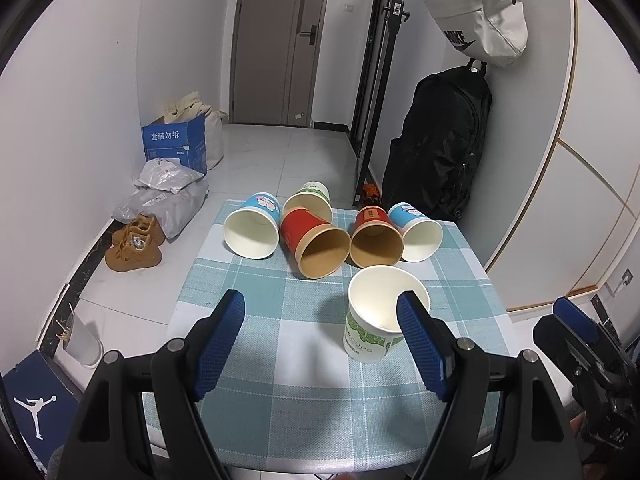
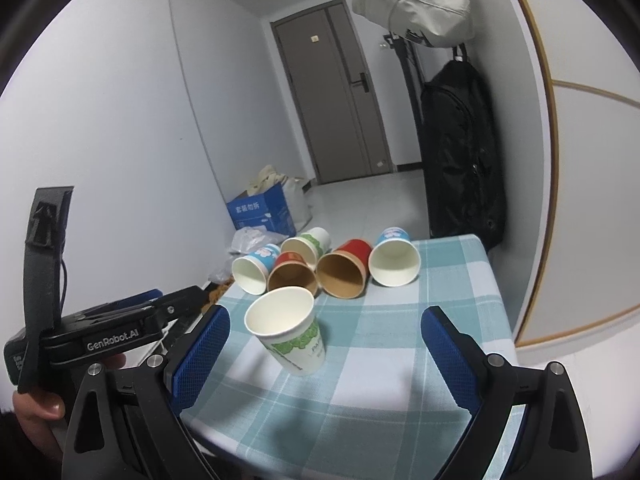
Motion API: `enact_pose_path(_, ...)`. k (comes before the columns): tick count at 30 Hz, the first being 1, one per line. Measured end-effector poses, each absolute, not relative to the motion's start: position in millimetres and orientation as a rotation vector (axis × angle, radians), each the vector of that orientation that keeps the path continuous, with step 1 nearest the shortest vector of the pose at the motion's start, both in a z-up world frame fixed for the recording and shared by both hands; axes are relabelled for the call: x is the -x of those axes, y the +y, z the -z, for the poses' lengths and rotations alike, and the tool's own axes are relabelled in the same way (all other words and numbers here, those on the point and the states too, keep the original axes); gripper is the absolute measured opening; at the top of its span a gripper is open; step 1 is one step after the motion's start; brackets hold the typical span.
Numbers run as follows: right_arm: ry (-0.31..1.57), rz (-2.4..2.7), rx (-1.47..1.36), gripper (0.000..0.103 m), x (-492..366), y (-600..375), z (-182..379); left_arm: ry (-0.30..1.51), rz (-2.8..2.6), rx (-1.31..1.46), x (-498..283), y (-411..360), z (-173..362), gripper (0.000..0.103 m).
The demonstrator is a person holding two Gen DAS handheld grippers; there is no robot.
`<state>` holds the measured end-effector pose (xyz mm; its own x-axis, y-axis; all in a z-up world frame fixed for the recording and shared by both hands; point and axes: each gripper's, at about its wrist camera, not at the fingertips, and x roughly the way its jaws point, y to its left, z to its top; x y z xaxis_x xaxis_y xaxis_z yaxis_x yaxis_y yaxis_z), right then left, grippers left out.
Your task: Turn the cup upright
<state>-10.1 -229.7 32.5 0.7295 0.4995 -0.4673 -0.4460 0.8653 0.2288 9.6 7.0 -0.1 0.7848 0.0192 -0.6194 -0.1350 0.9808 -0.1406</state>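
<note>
A white cup with green print (image 1: 380, 316) stands upright on the checked tablecloth (image 1: 280, 332); it also shows in the right wrist view (image 2: 290, 328). Behind it several cups lie on their sides with mouths toward me: a blue one (image 1: 252, 228), a green-white one (image 1: 310, 200), two red ones (image 1: 316, 242) (image 1: 375, 236), and another blue one (image 1: 416, 232). My left gripper (image 1: 320, 316) is open and empty, its right finger just in front of the upright cup. My right gripper (image 2: 326, 340) is open and empty, with the upright cup between its fingers but apart from them.
The small table ends close behind the lying cups. On the floor at the left are tan shoes (image 1: 134, 246), plastic bags (image 1: 168, 196) and a blue box (image 1: 176, 144). A black backpack (image 1: 440, 148) hangs at the right wall.
</note>
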Motion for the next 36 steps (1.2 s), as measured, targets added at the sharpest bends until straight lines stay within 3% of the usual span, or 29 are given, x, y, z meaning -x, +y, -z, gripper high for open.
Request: enact_pose_path(36, 0.588, -0.497, -0.114, 0.097, 5.1, -232.3, -29.6, 0.660, -0.081, 0.159, -11.2, 2.0, 0.4, 0.075)
